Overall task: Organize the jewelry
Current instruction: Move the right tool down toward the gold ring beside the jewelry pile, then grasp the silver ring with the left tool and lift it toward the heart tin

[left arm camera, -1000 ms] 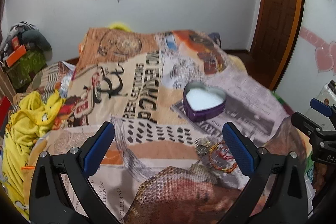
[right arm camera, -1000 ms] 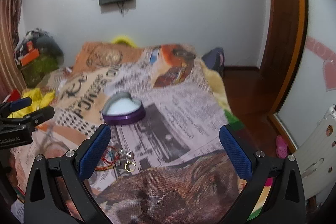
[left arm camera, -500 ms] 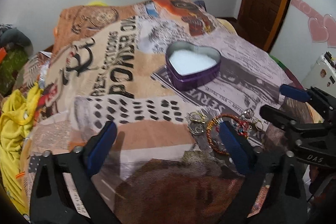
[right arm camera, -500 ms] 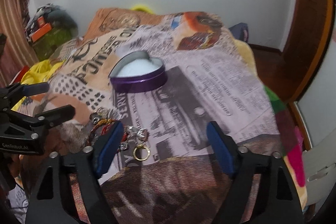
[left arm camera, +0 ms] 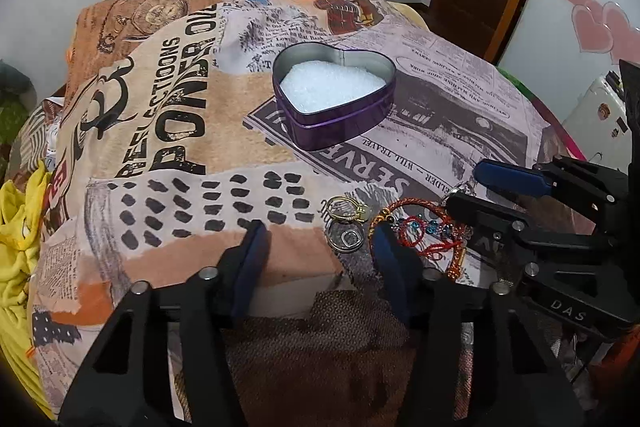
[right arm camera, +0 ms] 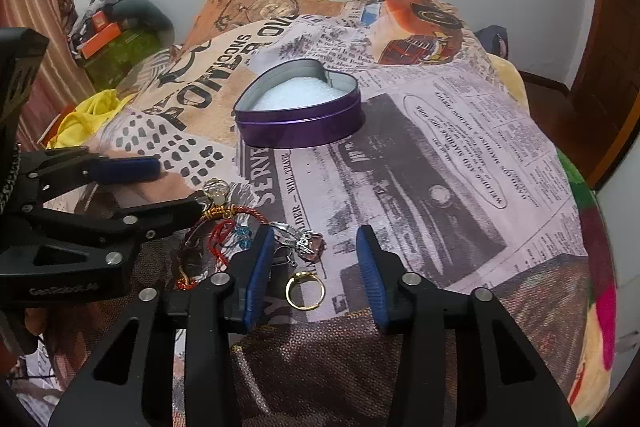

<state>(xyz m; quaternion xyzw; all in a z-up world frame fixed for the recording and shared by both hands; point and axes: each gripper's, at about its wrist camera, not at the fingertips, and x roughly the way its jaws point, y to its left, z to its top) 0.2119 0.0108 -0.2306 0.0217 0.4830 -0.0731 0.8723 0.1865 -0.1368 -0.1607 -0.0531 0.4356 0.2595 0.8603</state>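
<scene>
My left gripper (left arm camera: 320,243) and right gripper (right arm camera: 316,259) have just been closing, jaws still apart, gripping nothing. The jewelry pile (left arm camera: 404,227) lies on the bed (left arm camera: 200,239); the heart tin (left arm camera: 334,95) sits at twelve o'clock beyond it.

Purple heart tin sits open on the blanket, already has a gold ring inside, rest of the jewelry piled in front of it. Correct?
Not quite. The heart tin holds only white filler; both wrist views show that. The gold ring lies on the blanket, in the jewelry pile. The rest stands.
</scene>
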